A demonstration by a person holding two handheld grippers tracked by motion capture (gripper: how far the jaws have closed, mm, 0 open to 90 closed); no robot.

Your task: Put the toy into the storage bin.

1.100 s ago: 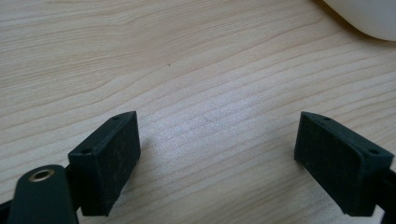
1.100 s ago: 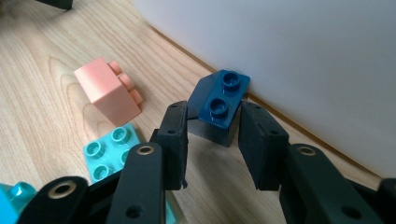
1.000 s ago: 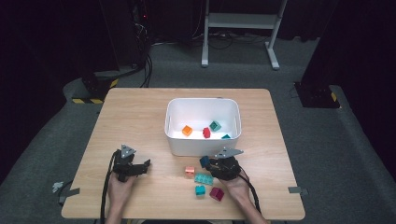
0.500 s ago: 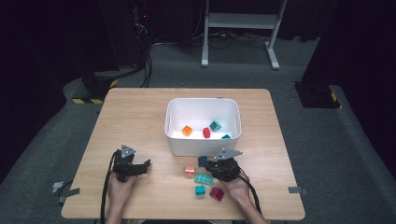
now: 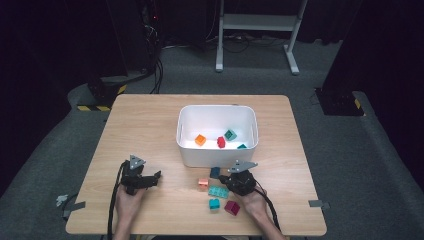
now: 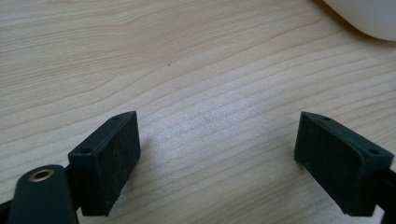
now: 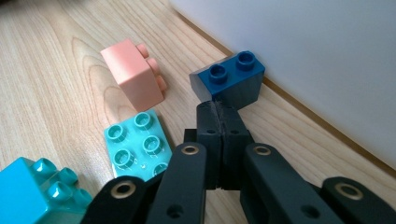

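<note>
My right gripper [image 7: 220, 109] is shut, its pads pressed together with nothing between them. Its tips sit just short of a dark blue brick [image 7: 229, 81] that lies against the white bin's wall [image 7: 303, 56]. A pink brick [image 7: 133, 74] rests on its side to the left, with a turquoise four-stud brick [image 7: 138, 144] beside the jaws. From above, the right gripper [image 5: 223, 180] is low over the loose bricks in front of the bin [image 5: 190, 150]. My left gripper [image 6: 219, 144] stands open over bare wood, and from above it [image 5: 156, 177] lies at the front left.
The bin holds an orange brick [image 5: 200, 140], a red brick [image 5: 221, 142] and a teal brick [image 5: 230, 134]. A small teal brick [image 5: 214, 203] and a magenta brick [image 5: 231, 207] lie near the table's front edge. The bin's corner [image 6: 364, 16] shows far off in the left gripper view.
</note>
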